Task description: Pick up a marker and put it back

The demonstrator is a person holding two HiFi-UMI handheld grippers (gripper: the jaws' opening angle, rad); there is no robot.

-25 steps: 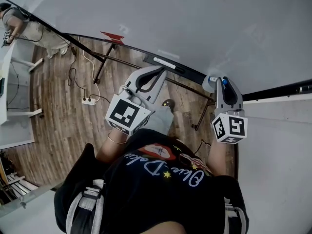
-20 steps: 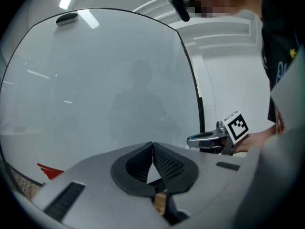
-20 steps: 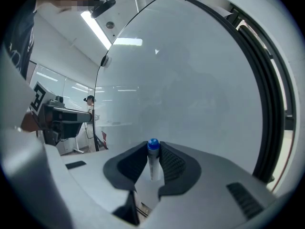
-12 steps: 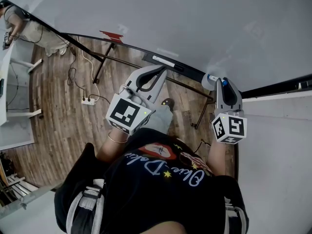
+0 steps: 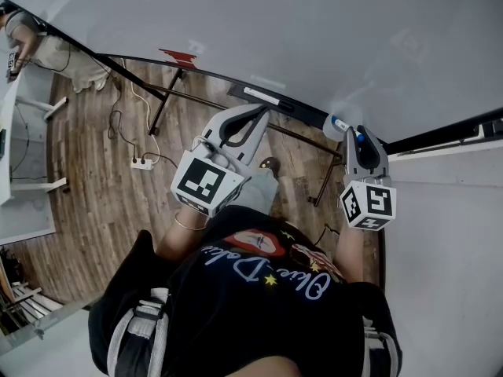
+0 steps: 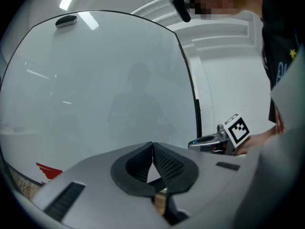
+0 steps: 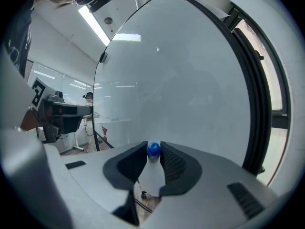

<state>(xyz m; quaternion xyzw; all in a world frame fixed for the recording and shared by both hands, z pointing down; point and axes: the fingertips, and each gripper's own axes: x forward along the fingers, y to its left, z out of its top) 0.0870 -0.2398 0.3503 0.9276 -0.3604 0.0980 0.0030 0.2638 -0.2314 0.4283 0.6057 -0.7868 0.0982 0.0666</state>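
A white marker with a blue cap [image 7: 152, 168] sits between the pads of my right gripper [image 7: 153, 151], which is shut on it. In the head view the marker [image 5: 338, 124] sticks out past the right gripper [image 5: 357, 136] at the lower edge of a big whiteboard [image 5: 314, 38]. My left gripper [image 5: 255, 116] hangs to its left near the board's tray ledge [image 5: 267, 99]. In the left gripper view the left gripper [image 6: 152, 148] has its tips touching, with nothing between them. The right gripper [image 6: 207, 143] shows in that view too, low at the right.
The whiteboard [image 7: 181, 70] fills the view ahead, and a red mark [image 5: 181, 58] sits near its bottom edge. Below are a wooden floor with a power strip [image 5: 142, 163] and cables, the board's legs, a white table at left and a person [image 5: 47, 49] at far top left.
The right gripper, with the marker in it, has drifted slightly up and to the left along the board's lower edge. The left gripper has stayed in place.
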